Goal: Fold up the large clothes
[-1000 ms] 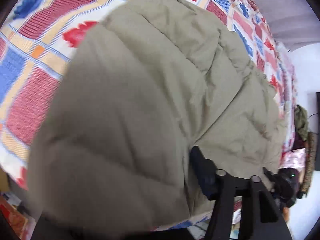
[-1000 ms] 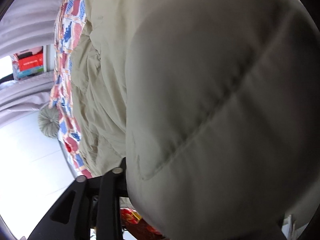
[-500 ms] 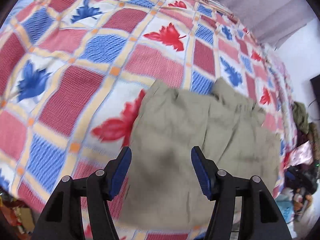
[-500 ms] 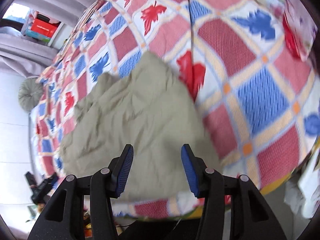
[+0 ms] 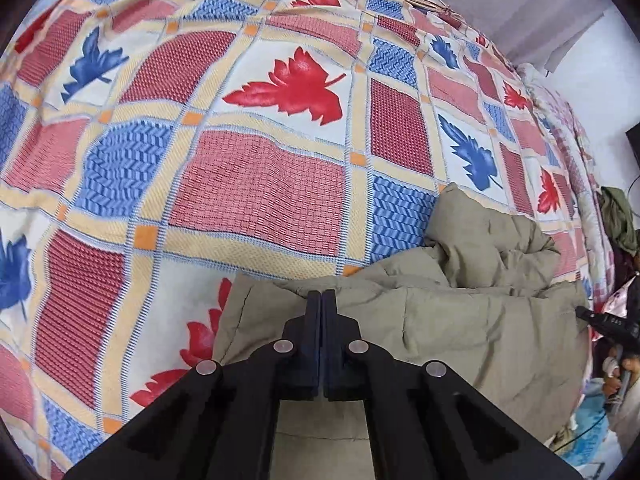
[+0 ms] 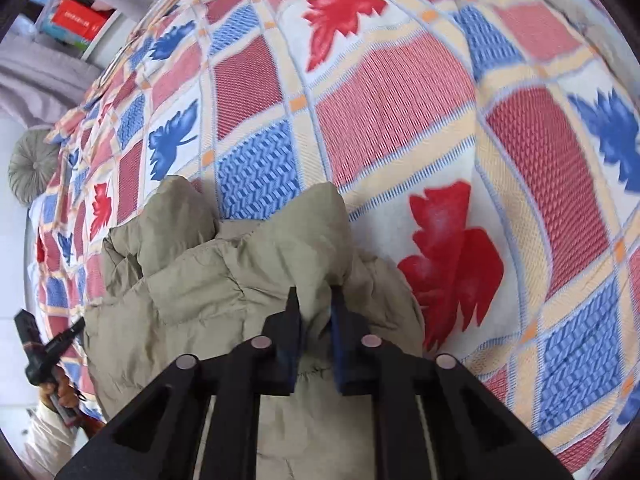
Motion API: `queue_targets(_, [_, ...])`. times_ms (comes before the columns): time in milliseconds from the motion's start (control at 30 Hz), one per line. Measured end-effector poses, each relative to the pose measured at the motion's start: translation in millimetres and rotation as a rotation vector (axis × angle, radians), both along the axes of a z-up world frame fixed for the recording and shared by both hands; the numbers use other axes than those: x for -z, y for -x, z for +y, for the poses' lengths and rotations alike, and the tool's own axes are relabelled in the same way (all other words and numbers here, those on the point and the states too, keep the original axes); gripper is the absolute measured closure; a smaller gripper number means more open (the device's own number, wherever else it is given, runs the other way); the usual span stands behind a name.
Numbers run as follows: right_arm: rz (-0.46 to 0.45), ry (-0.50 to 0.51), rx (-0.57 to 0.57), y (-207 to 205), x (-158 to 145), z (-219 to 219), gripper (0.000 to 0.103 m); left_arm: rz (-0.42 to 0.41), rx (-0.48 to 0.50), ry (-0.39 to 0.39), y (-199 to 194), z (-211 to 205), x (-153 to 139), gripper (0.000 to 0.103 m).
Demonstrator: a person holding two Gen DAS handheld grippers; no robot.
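The olive padded jacket (image 5: 460,320) lies crumpled on the bed, on the patterned bedspread (image 5: 256,184), near its front edge. The left gripper (image 5: 321,300) has its fingers pressed together at the jacket's upper edge; whether any fabric sits between them cannot be told. The right gripper (image 6: 314,304) holds a raised fold of the jacket between narrowly parted fingers. Only the right wrist view shows a round grey cushion (image 6: 34,166) and a red box (image 6: 78,20) on a shelf. Only the left wrist view shows dark green clothing (image 5: 618,216) beyond the bed.
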State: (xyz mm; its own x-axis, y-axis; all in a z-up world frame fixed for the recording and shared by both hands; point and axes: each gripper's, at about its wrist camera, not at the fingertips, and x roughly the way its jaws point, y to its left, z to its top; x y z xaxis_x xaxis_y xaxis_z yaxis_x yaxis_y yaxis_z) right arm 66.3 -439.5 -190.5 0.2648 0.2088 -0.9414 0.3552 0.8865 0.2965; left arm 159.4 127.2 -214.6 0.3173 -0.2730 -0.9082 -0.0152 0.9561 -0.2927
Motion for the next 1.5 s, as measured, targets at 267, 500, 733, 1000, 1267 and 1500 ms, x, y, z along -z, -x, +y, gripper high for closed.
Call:
queue_targets(267, [0.094, 0.182, 0.016, -31.5, 47.0, 1.4, 0.094, 0.095, -0.098, -0.177, -33.4, 0.1, 72.8, 0.102])
queue_targets(500, [0.068, 0.255, 0.042, -36.5, 48.5, 5.4, 0.094, -0.011, -0.113, -0.267, -23.7, 5.3, 27.2, 0.102])
queue_targets(733, [-0.093, 0.324, 0.051, 0.6, -37.2, 23.0, 0.094, -0.151, 0.044, -0.035, 20.4, -0.8, -73.6, 0.102])
queue_targets(1000, [-0.144, -0.060, -0.182, 3.5, -15.5, 106.1, 0.094, -0.053, 0.197, 0.098, 39.7, -92.9, -18.6, 0.102])
queue_targets(1267, [-0.077, -0.122, -0.205, -35.1, 65.4, 124.5, 0.103, -0.023, 0.159, 0.055, 7.4, -102.2, 42.0, 0.102])
queue_targets(1500, [-0.072, 0.035, -0.085, -31.2, 41.9, 46.3, 0.103, -0.028, 0.003, -0.011, 7.9, -38.8, 33.6, 0.102])
